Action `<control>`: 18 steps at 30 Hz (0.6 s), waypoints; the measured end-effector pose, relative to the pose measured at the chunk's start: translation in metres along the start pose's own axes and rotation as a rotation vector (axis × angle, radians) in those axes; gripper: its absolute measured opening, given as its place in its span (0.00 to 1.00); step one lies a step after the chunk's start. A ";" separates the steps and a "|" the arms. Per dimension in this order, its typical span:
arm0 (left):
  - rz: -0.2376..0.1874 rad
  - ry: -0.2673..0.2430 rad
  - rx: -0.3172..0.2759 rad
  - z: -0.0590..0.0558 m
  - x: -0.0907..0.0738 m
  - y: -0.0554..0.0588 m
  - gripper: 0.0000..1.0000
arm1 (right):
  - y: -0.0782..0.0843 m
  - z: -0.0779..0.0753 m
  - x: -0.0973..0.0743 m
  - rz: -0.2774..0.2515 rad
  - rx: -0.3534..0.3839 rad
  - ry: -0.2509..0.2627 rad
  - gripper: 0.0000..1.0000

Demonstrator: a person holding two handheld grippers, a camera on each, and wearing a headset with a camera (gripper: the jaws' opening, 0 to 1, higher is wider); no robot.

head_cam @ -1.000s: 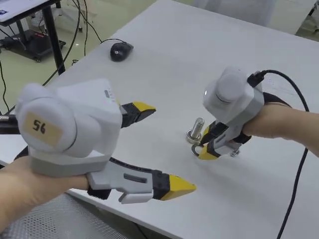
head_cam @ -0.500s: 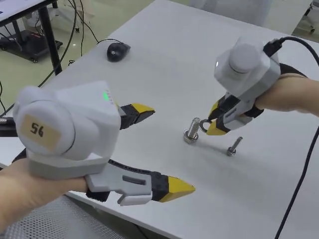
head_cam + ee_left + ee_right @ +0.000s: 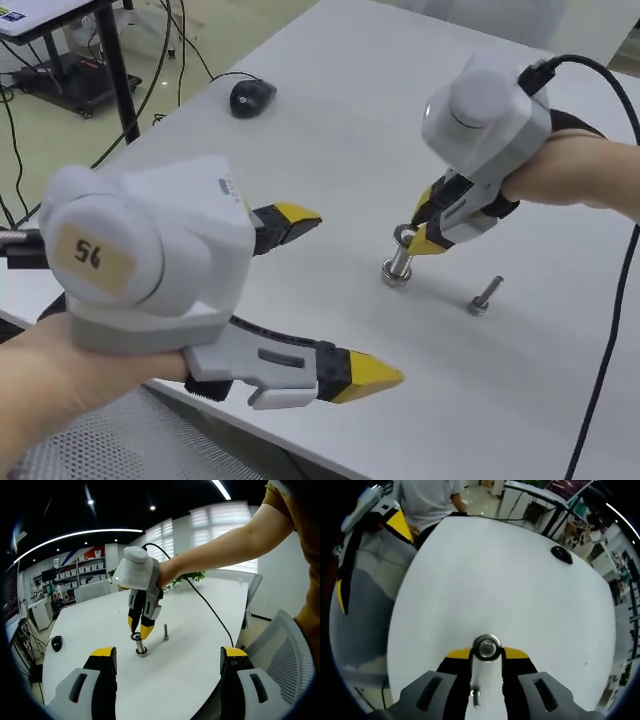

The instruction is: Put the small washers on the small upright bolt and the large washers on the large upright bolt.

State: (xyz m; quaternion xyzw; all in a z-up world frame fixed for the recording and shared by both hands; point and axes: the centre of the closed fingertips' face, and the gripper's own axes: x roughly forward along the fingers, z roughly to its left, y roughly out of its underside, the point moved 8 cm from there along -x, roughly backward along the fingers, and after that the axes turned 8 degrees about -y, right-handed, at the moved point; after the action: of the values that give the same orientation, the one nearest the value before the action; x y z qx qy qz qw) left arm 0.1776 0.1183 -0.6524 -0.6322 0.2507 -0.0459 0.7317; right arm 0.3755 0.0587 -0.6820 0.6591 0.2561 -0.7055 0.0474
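Large washer (image 3: 404, 238), clamped in our right claw (image 3: 428, 233), had risen from the counter (image 3: 330, 130) to the large upright bolt (image 3: 398, 266) tip, so we judged release came next; our left claw (image 3: 340, 295) hung apart.

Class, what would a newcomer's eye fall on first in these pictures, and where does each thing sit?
The left gripper looms open in the near-left foreground. At mid-table the right gripper holds a washer at the top of the large upright bolt, with the small bolt beside it.
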 end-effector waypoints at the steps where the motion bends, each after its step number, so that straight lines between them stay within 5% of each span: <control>1: -0.001 -0.001 -0.002 0.000 0.000 0.000 0.85 | 0.000 0.000 0.000 -0.001 0.000 -0.005 0.22; 18: 0.005 0.005 -0.007 0.002 0.003 0.002 0.84 | 0.013 -0.004 0.030 0.010 0.011 -0.018 0.23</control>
State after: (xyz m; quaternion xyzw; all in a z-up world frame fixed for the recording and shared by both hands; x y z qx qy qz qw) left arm 0.1800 0.1193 -0.6551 -0.6341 0.2542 -0.0446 0.7289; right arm 0.3808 0.0574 -0.7142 0.6540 0.2488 -0.7127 0.0497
